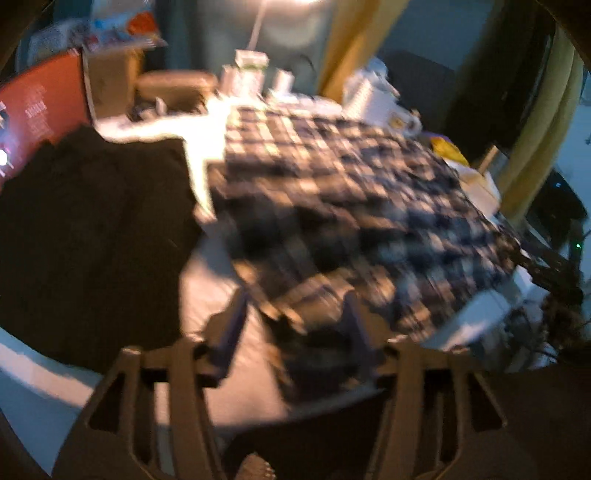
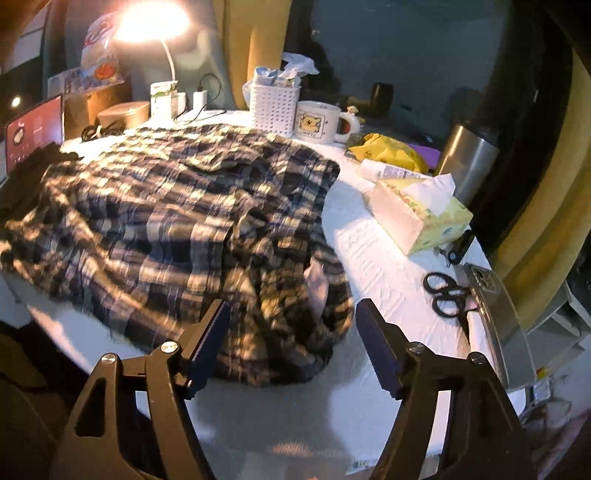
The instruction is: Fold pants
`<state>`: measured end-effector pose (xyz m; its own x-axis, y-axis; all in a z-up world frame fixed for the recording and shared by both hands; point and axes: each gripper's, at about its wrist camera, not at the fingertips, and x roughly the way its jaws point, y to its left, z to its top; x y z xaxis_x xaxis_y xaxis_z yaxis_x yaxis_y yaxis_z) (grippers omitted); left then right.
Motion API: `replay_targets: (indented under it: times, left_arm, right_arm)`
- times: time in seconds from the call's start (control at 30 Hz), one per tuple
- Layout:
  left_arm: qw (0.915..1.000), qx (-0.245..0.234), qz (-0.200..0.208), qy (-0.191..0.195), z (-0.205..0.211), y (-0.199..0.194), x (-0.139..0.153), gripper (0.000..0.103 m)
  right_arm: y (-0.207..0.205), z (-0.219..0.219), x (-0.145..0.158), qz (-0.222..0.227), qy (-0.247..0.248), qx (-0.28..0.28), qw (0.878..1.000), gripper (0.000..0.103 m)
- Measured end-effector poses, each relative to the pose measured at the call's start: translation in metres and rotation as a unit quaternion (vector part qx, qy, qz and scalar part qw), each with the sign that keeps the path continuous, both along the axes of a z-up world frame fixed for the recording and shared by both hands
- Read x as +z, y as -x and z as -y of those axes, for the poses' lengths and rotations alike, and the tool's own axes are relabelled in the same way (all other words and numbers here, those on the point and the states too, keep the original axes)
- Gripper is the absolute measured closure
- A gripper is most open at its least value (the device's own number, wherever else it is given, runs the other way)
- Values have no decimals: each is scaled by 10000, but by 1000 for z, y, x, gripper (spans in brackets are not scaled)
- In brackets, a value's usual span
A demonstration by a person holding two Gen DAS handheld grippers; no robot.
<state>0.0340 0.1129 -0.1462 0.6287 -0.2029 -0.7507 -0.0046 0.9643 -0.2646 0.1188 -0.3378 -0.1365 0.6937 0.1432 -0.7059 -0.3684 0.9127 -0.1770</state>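
Note:
Plaid pants (image 2: 177, 221) in dark blue, cream and tan lie spread and rumpled across a white round table (image 2: 376, 266). They also show, blurred, in the left wrist view (image 1: 332, 206). My left gripper (image 1: 295, 314) is open, its jaws astride the near hem of the pants. My right gripper (image 2: 291, 325) is open, its jaws on either side of the bunched near end of the pants, low over the table. Neither gripper holds cloth.
A dark garment (image 1: 85, 236) lies left of the pants. On the right side are a tissue box (image 2: 421, 218), black scissors (image 2: 447, 291), a steel flask (image 2: 465, 158) and a yellow bag (image 2: 388, 151). At the back stand a mug (image 2: 321, 122), a white basket (image 2: 273, 103) and a lit lamp (image 2: 147, 22).

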Motion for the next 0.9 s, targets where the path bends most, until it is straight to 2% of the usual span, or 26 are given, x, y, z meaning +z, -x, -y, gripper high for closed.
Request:
replay_targets:
  times: [0.03,0.17,0.37,0.4,0.43,0.47,0.5,0.53,0.57,0.6,0.7,0.9]
  left_arm:
    - [9999,-32,-94,103,4,0,-7,33]
    - [9994,-114,-231,231,18,4,-21,32]
    - [9996,-125,-66,-258,33,3,-25,32]
    - [9993,-153,-36,-351,36,3,-25,32]
    - [9989,-177,-5,-425,38,3,-26,32]
    - [9987,-192,21,-466,37,3,-26,34]
    - [9982,-203,52,-553,38,4,-27,58]
    - [9977,-189,18,-653,37,4,-27,81]
    - [9978,-167,-7,-639,34,4,-27,85]
    - [9985,-215,-53,-506,31,3,-27,95]
    - [9988,-337,-108,-341,28,7,-22,99]
    - [9991,-360,-171,-132,12,22,4,100]
  right_arm:
    - [0,3,-3,-45,-25,-21,10000,29]
    - [-3,16,-13,-162,-370,-23,9992,29]
    - [-10,12,-23,-271,-480,-36,9985,30]
    - [-8,10,-23,-237,-501,-2,9985,36]
    - [-7,8,-22,-216,-531,32,9984,54]
    - [-7,8,-22,-248,-572,36,9980,66]
    - [-6,7,-23,-289,-624,36,9976,78]
    - [-5,6,-23,-273,-629,37,9976,83]
    - [-4,6,-21,-254,-663,23,9975,84]
    - [-2,7,-17,-255,-763,5,9968,85]
    - [4,12,4,-204,-1137,-13,9933,87]
    - [12,13,28,-216,-1313,67,9911,87]
